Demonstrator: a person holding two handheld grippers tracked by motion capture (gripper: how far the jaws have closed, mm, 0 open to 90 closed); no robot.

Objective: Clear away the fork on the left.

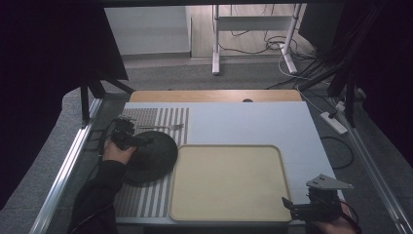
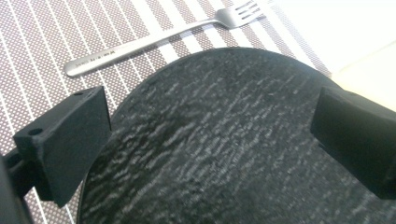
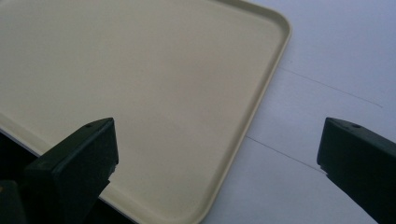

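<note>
My left gripper (image 1: 127,135) hangs over the round black plate with a rough, streaked surface (image 1: 151,157), at its far left edge as the high view shows it. In the left gripper view my two black jaws stand wide apart, one at each side of the plate (image 2: 219,144), with the dark surface lying between them and nothing pinched; I cannot tell from these views whether the jaw tips touch the plate or hover just above it. The plate rests on the striped grey-and-white woven placemat (image 1: 146,197) at the left side of the pale table top (image 1: 253,122), with its right rim just beside the left edge of the flat beige rectangular plastic tray with rounded corners (image 1: 229,183). A silver metal fork (image 1: 160,127) lies on the placemat just beyond the plate, its tines toward the tray side; in the left gripper view the fork (image 2: 154,39) lies close to the plate rim but apart from it. My right gripper (image 1: 311,207) sits at the near right corner of the tray. In the right gripper view its jaws are spread wide and hold nothing, with the tray's corner (image 3: 140,93) and bare table beneath them.
</note>
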